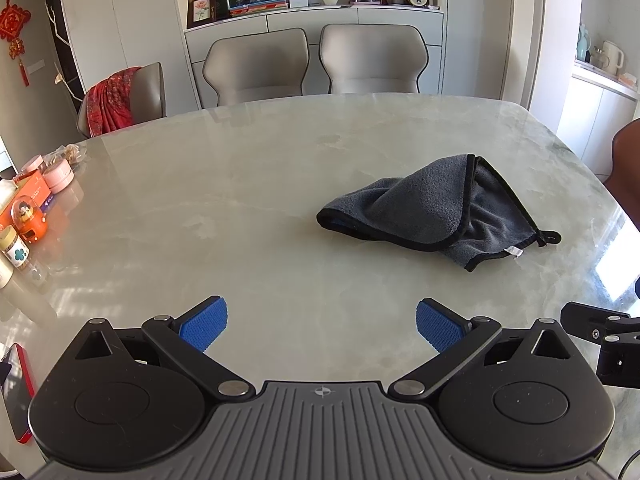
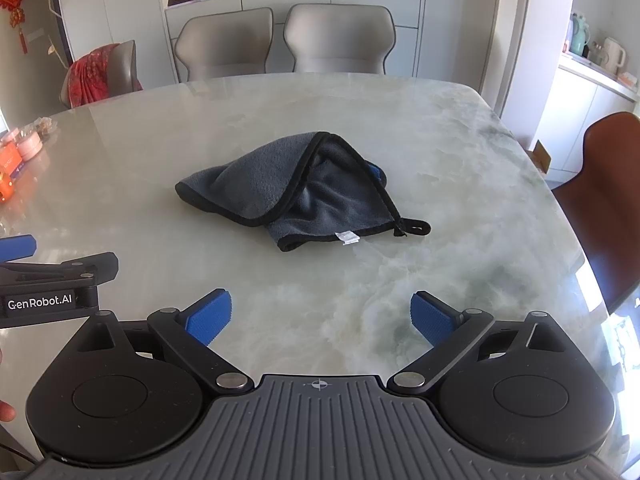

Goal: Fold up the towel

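Observation:
A dark grey towel (image 1: 436, 208) with black trim lies crumpled and partly doubled over on the pale marble table (image 1: 248, 200). It has a hanging loop and a white label at its near right corner. In the right wrist view the towel (image 2: 296, 192) lies ahead in the middle of the table (image 2: 440, 152). My left gripper (image 1: 322, 322) is open and empty, short of the towel and to its left. My right gripper (image 2: 321, 316) is open and empty, short of the towel. The left gripper's side shows at the left edge of the right wrist view (image 2: 56, 276).
Jars, boxes and an orange toy (image 1: 30, 220) stand along the table's left edge. A red phone (image 1: 18, 392) lies at the near left. Grey chairs (image 1: 372, 60) stand at the far side. A brown chair (image 2: 600, 200) stands at the right.

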`<state>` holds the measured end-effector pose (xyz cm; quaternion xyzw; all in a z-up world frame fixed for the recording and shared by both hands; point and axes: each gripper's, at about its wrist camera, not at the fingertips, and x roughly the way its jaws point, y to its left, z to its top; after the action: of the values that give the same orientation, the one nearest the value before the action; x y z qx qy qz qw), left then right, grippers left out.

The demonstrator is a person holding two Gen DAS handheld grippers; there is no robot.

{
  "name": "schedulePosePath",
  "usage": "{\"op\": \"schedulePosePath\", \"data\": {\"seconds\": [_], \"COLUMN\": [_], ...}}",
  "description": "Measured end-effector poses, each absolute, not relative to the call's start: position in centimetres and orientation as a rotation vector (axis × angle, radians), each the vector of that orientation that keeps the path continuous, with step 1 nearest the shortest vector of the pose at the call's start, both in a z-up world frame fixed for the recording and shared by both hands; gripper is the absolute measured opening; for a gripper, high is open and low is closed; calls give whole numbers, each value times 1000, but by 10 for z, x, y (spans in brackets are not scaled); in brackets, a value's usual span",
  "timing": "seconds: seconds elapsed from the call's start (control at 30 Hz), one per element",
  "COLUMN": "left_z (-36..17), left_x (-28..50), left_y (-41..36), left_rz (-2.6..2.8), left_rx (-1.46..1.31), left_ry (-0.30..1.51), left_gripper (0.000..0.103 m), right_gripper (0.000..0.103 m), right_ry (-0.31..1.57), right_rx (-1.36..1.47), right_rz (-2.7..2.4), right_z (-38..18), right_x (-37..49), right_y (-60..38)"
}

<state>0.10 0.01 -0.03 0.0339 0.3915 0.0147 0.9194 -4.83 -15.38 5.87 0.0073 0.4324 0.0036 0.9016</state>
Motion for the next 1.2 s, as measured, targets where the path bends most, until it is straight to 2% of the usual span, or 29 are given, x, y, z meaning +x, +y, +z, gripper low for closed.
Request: {"op": "schedulePosePath", "data": {"seconds": [1.2], "left_z": [-1], "left_x": [3], "left_y": [5], "left_rz": [48], "left_rx": [70], "left_ry": [805], "left_gripper": [103], "right_gripper": [100], "right_ry": [913], "right_rx": [-10], "right_rz": [14], "right_z": [56], "right_x": [-45], "right_y": [-147]}}
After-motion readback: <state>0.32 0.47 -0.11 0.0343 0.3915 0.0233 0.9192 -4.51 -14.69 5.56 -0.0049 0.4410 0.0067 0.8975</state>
